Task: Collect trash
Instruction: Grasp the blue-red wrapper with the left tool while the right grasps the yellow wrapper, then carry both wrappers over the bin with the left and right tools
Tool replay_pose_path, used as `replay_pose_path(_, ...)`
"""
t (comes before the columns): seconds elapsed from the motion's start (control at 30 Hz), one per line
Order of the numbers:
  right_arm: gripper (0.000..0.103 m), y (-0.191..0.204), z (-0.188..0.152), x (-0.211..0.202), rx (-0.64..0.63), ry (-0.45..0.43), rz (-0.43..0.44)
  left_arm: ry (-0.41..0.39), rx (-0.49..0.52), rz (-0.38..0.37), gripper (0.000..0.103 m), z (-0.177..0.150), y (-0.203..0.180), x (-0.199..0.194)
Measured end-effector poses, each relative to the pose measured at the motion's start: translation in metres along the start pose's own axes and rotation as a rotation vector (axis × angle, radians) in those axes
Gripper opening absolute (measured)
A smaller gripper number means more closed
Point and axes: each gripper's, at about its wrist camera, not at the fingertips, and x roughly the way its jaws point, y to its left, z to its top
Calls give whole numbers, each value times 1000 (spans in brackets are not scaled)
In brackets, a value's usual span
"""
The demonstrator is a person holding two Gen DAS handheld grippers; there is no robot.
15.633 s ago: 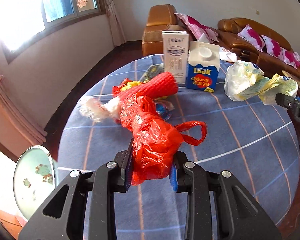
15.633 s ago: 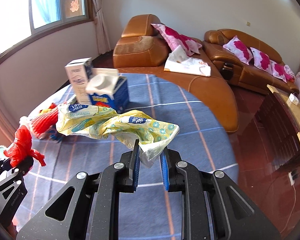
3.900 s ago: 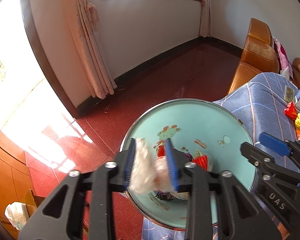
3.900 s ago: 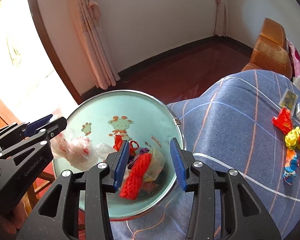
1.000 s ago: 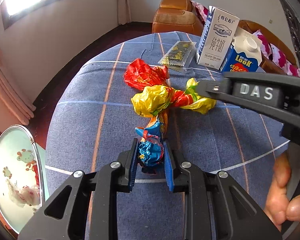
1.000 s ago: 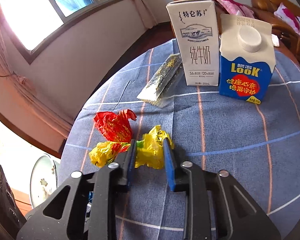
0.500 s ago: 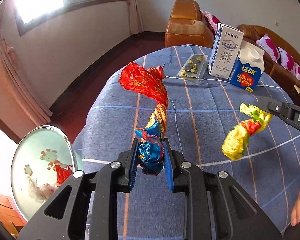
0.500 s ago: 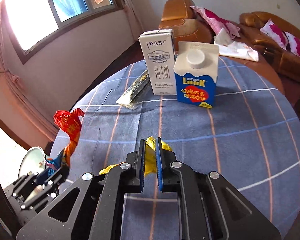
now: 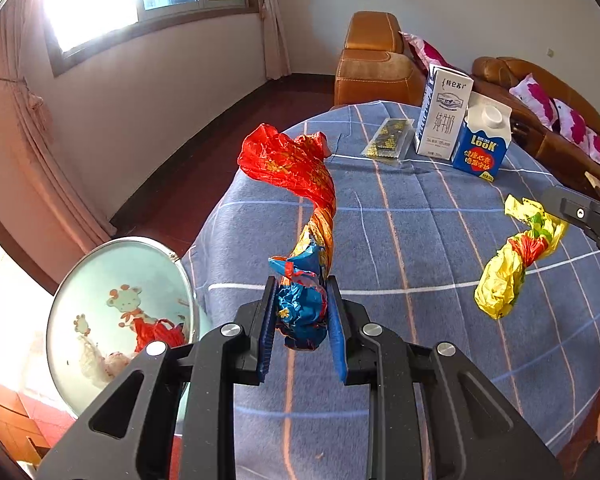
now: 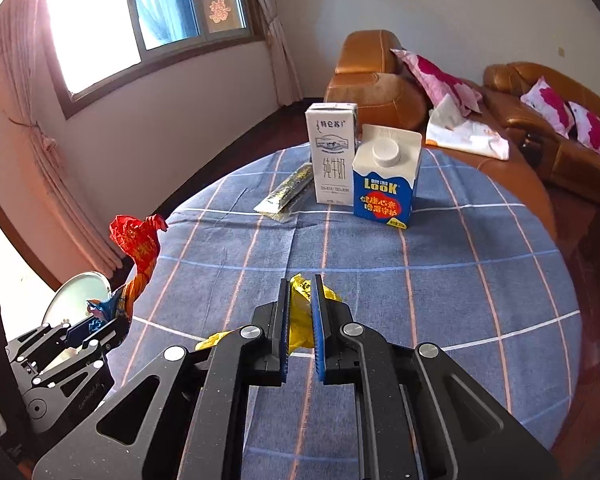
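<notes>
My left gripper [image 9: 302, 320] is shut on the blue end of a twisted red, orange and blue wrapper [image 9: 296, 184], held up above the round table [image 9: 420, 360]; it also shows in the right wrist view [image 10: 138, 248]. My right gripper [image 10: 301, 320] is shut on a crumpled yellow wrapper [image 10: 298, 316], seen hanging in the air in the left wrist view [image 9: 512, 264]. The round bin [image 9: 120, 300] with a giraffe print stands on the floor at the table's left edge and holds red and white bags.
A white milk carton [image 10: 332, 152], a blue LOOK carton [image 10: 386, 176] and a flat gold-speckled packet [image 10: 288, 192] stand at the table's far side. Brown leather sofas [image 10: 380, 84] with pink cushions lie beyond. Curtains and a window are on the left.
Over the last second both wrappers were lifted off the table. Both grippers have drawn back and risen a little further since half a second ago, and the bin shows larger at left.
</notes>
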Motion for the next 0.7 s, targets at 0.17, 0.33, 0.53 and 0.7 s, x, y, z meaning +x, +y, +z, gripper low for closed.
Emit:
replay_pose_path(0.17, 11, 14, -5, -10, -32, -12, 8, -10, -8, 10, 23, -8, 10, -12)
replay_pose_path(0.33, 11, 23, -9, -12, -51, -5, 4, -16, -19, 16, 23, -14, 18, -21)
replay_pose_path(0.53, 11, 35, -15, -19, -70, -10, 13, -26, -29, 21, 23, -20, 27, -32)
replay_pose_path(0.7, 11, 45, -18, -22, -98, -18, 16, -37, -34, 31, 23, -24, 35, -40)
